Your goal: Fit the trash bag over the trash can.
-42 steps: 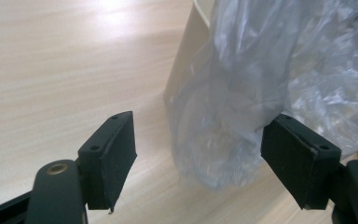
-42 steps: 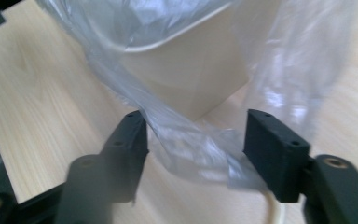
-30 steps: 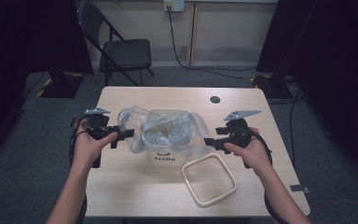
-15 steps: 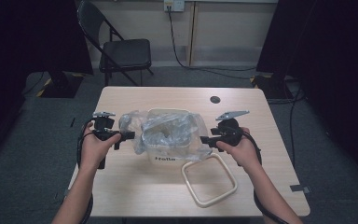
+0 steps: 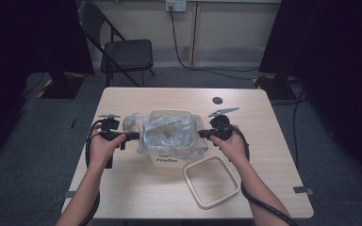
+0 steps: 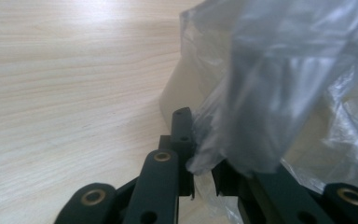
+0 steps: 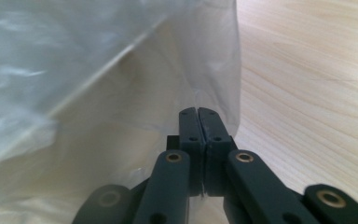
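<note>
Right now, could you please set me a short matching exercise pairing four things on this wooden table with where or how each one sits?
Things:
1. clear plastic bag
2. cream square bin
3. cream square ring frame
4. small dark round disc

States:
A. lies flat near the front edge
B. lies at the far side of the table
C. pinched at both sides
D. stands upright, lined

Pairs: 1-C, 2-D, 3-A, 4-B

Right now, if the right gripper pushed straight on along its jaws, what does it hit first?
The clear plastic bag that its shut jaws already pinch, then very likely the cream bin wall right behind the film. The right gripper points at the bin's side; depth is unclear.
</note>
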Demonstrator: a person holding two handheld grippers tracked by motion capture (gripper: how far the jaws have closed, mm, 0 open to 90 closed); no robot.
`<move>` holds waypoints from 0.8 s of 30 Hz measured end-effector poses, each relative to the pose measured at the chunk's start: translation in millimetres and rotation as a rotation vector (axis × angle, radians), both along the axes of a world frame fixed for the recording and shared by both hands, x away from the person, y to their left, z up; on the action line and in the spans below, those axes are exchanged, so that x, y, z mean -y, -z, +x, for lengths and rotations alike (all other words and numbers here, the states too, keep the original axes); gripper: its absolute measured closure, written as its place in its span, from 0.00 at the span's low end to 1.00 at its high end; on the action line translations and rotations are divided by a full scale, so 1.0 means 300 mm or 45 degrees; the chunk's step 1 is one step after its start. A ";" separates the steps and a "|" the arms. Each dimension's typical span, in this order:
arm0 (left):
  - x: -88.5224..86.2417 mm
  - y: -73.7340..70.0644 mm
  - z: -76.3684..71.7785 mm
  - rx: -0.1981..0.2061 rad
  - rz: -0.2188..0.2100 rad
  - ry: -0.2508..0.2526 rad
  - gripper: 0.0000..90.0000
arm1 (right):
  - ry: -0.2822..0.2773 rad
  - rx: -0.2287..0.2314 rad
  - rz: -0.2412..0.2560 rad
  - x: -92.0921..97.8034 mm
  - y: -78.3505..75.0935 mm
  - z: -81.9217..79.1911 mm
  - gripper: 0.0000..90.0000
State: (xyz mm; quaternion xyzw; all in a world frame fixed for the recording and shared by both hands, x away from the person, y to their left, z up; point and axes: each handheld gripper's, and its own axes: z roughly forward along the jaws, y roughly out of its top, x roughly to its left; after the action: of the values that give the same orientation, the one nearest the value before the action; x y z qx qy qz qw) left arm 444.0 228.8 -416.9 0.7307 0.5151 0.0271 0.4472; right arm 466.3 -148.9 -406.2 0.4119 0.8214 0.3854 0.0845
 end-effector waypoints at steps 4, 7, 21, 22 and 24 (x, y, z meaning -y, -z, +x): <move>0.021 0.014 0.023 0.005 0.006 0.021 0.91 | -0.012 -0.019 -0.003 -0.020 0.034 0.032 1.00; 0.043 0.026 0.046 0.005 0.008 0.028 0.88 | -0.016 -0.023 0.015 -0.038 0.048 0.057 0.99; 0.090 0.049 0.028 -0.052 0.031 0.164 1.00 | -0.132 -0.059 -0.059 -0.058 0.071 0.068 1.00; 0.085 0.052 0.019 -0.053 0.022 0.164 1.00 | -0.136 -0.062 -0.059 -0.055 0.071 0.059 1.00; 0.081 0.053 0.001 -0.040 0.013 0.163 1.00 | -0.141 -0.056 -0.057 -0.052 0.066 0.038 1.00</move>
State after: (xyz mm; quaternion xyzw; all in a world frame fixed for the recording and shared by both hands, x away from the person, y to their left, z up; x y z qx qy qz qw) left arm 444.4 204.6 -432.8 0.7649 0.4740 -0.0105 0.4361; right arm 477.6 -133.2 -426.0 0.3721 0.8531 0.3618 0.0540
